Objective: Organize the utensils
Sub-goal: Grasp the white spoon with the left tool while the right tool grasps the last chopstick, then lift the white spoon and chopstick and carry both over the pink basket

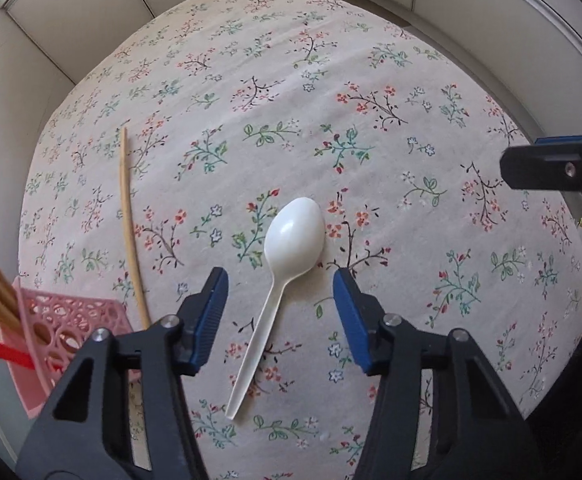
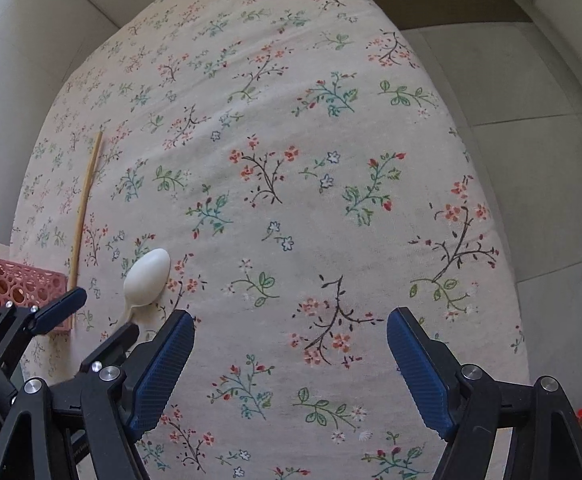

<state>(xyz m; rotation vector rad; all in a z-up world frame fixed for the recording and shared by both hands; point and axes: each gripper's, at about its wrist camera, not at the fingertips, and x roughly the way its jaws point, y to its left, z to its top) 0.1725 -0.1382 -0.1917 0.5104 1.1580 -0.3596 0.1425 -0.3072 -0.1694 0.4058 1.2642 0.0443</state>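
Flowery cloth covers the table. Over it, the left tool points down, its jaws apart on either side of the white spoon, maybe not touching it. The right tool hangs wide apart over bare cloth. A chopstick lies beside the pink basket.

A white plastic spoon lies on the floral tablecloth between the left gripper's parted jaws.
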